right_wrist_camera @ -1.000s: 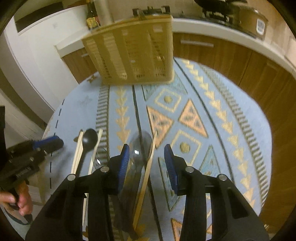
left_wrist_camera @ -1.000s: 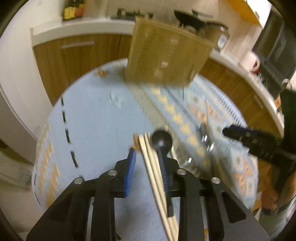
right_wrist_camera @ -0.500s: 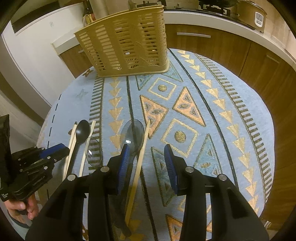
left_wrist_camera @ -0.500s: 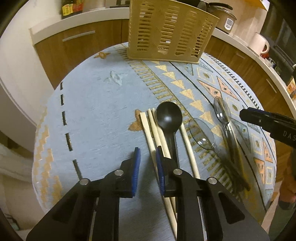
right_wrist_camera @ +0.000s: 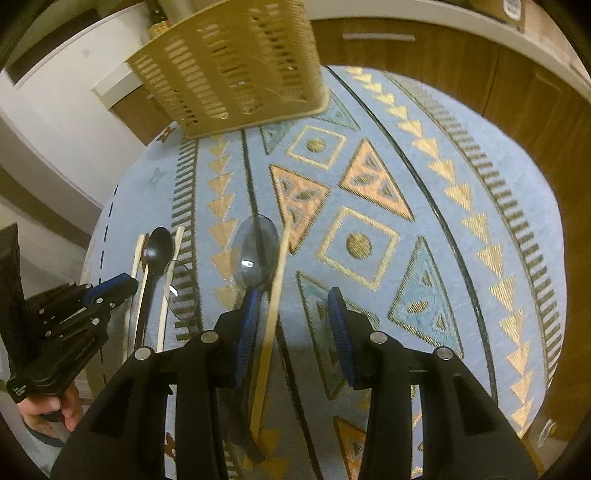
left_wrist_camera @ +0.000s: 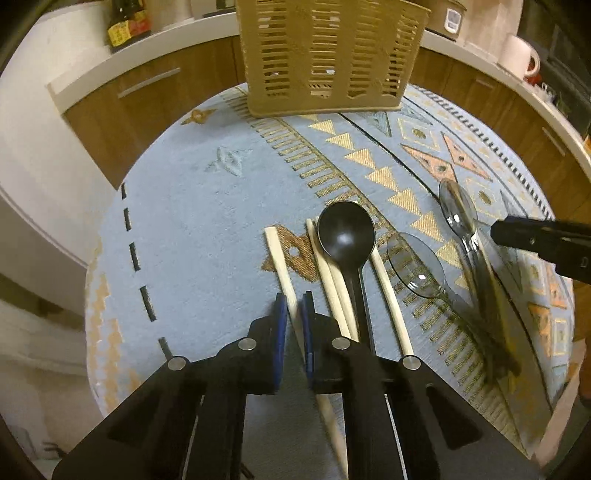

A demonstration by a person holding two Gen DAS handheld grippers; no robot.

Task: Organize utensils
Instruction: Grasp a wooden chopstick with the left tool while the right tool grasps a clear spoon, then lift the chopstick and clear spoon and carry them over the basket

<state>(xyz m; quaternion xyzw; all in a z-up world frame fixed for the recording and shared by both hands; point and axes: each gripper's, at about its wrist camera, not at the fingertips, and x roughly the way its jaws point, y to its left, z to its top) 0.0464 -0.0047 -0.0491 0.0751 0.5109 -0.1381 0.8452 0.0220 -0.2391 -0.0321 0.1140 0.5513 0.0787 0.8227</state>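
Note:
Several utensils lie on a blue patterned cloth: pale wooden chopsticks, a black spoon (left_wrist_camera: pixel 346 233) and two clear plastic spoons (left_wrist_camera: pixel 415 263). My left gripper (left_wrist_camera: pixel 291 308) is shut on the leftmost chopstick (left_wrist_camera: pixel 279 254), near its middle. It also shows at the left of the right wrist view (right_wrist_camera: pixel 122 284). My right gripper (right_wrist_camera: pixel 293 306) is open, low over another wooden chopstick (right_wrist_camera: pixel 275 291) that lies beside a clear spoon (right_wrist_camera: pixel 255 251); the chopstick sits between the jaws, near the left finger. A tan slotted utensil basket (left_wrist_camera: pixel 325 55) stands at the far side of the table.
The round table's edge (left_wrist_camera: pixel 92 280) drops off close on the left. Wooden cabinets with a white counter (left_wrist_camera: pixel 147 44) curve behind the table, holding a bottle (left_wrist_camera: pixel 123 22) and a white mug (left_wrist_camera: pixel 519 55). Patterned cloth (right_wrist_camera: pixel 443 206) stretches to the right of my right gripper.
My left gripper shifted left off the black spoon and closed on the leftmost chopstick. My right gripper came lower over the chopstick beside the clear spoon, still open.

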